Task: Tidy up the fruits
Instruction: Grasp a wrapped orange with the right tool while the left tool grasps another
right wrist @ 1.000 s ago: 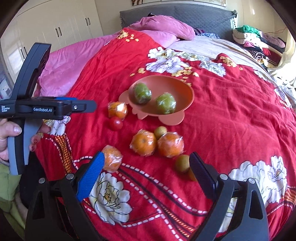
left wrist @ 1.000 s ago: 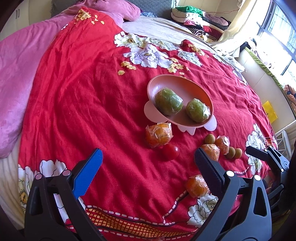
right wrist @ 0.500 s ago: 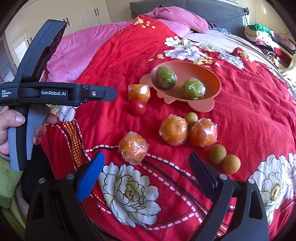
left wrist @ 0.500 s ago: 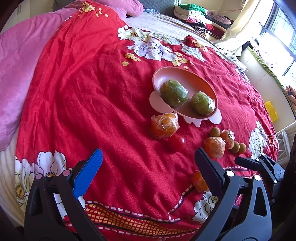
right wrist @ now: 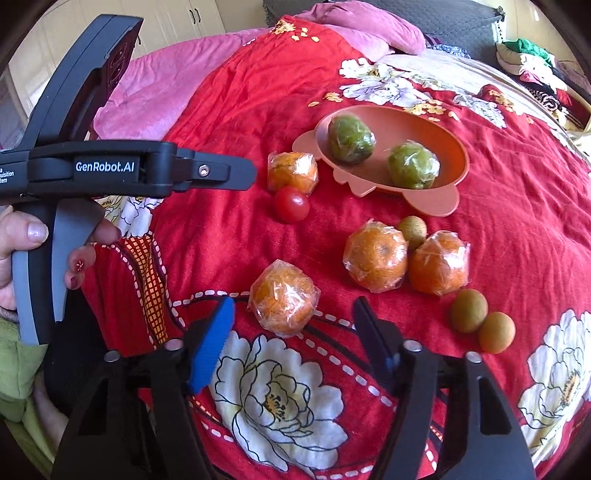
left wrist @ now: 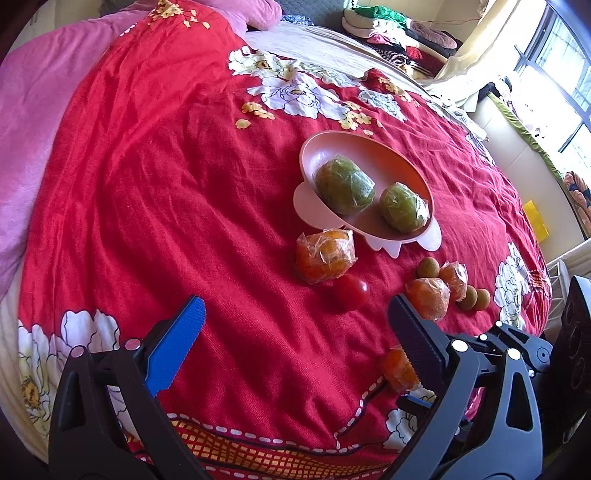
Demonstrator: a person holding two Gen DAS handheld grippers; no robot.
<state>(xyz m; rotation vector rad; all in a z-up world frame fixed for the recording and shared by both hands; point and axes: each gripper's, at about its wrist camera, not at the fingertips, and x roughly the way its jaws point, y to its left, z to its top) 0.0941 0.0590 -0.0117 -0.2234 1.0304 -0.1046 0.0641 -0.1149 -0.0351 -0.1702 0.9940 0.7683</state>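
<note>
A pink bowl (right wrist: 456, 147) on the red bedspread holds two wrapped green fruits (right wrist: 351, 133). Loose in front of it lie a wrapped orange (right wrist: 291, 170), a red tomato (right wrist: 291, 204), two more wrapped oranges (right wrist: 375, 258) side by side, and three small brown round fruits (right wrist: 468, 310). My right gripper (right wrist: 293, 310) hovers low at the nearest wrapped orange (right wrist: 282, 302). Its jaws are closing, the orange lies between the tips, and the pads are clear of it. My left gripper (left wrist: 295, 306) is open and holds nothing, short of the tomato (left wrist: 349, 291).
A person's hand (right wrist: 22, 236) holds the left gripper at the bed's near left corner. A pink blanket (left wrist: 33, 110) covers the left side. Pillows and a pile of clothes (left wrist: 388, 26) lie at the far end. The bed's edge and a window (left wrist: 554, 74) are on the right.
My right gripper has come down and forward to the nearest wrapped orange, and its jaws have narrowed around it. The left gripper has barely moved and stays open.
</note>
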